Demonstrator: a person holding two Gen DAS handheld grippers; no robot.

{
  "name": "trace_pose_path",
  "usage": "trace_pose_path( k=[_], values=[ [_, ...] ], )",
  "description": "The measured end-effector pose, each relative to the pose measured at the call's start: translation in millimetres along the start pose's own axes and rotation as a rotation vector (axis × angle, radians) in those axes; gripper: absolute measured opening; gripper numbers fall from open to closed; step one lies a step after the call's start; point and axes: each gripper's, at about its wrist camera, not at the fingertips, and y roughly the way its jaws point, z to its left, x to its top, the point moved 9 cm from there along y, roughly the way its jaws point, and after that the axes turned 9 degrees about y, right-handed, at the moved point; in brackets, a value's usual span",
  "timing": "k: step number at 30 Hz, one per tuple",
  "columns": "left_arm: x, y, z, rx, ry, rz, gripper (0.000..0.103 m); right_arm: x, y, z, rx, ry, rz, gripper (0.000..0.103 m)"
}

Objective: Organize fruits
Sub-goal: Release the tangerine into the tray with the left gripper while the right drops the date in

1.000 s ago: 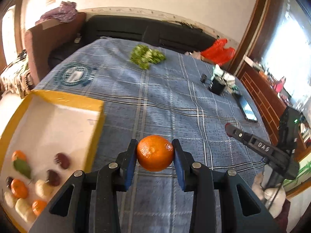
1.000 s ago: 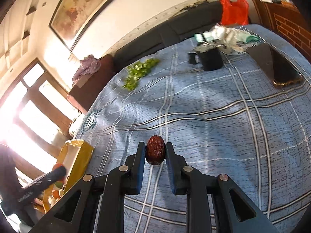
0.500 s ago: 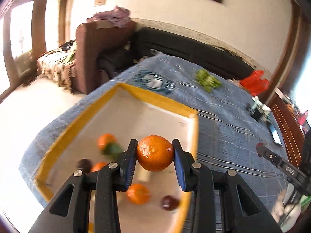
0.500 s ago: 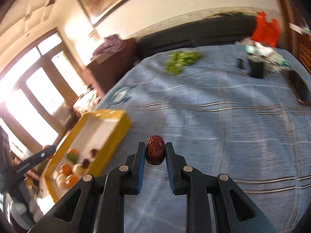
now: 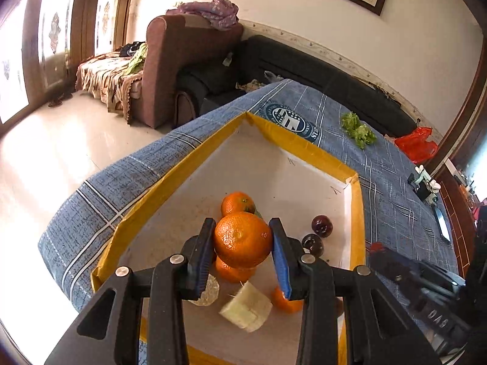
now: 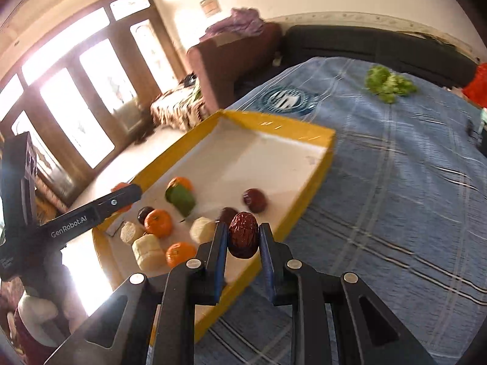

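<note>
The orange (image 5: 242, 239), clamped between the left gripper (image 5: 242, 258) fingers, now hangs over the yellow box (image 5: 170, 179), above the fruit already lying inside; a second ago it was over the blue cloth (image 5: 392, 188) beside the box. Release looks close. The right gripper (image 6: 243, 243), pinching a red date (image 6: 243, 238), has swung from mid-cloth to the box's near edge.

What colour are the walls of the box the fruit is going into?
Yellow walls on the box, white inside; clearest in the left wrist view.
</note>
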Motion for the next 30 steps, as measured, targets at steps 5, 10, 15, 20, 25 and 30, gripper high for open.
trace_pose_path(
  k=[5,10,15,20,25,30],
  values=[
    [13.4,21.8,-10.6,-0.008,0.049,0.029,0.035,-2.3,31.0,11.8,-0.033,-0.032,0.052,0.024],
    [28.8,47.2,-25.1,0.002,0.104,0.059,0.035,-0.7,49.4,9.1,-0.077,-0.055,0.083,0.024],
    [32.8,66.3,-36.3,-0.010,0.119,0.102,0.035,-2.6,61.2,6.1,-0.114,-0.089,0.105,0.024],
    [34.8,58.9,-38.1,0.001,0.113,0.081,0.052,-2.6,59.8,11.0,-0.089,-0.116,0.091,0.025],
    [39.4,26.6,-31.8,0.051,0.097,0.001,0.070,-3.9,48.8,17.7,-0.065,-0.105,0.062,0.038],
    [41.5,-14.0,-24.3,0.181,0.119,-0.088,0.081,-10.0,29.6,23.7,-0.056,-0.089,0.019,0.042]
  ],
)
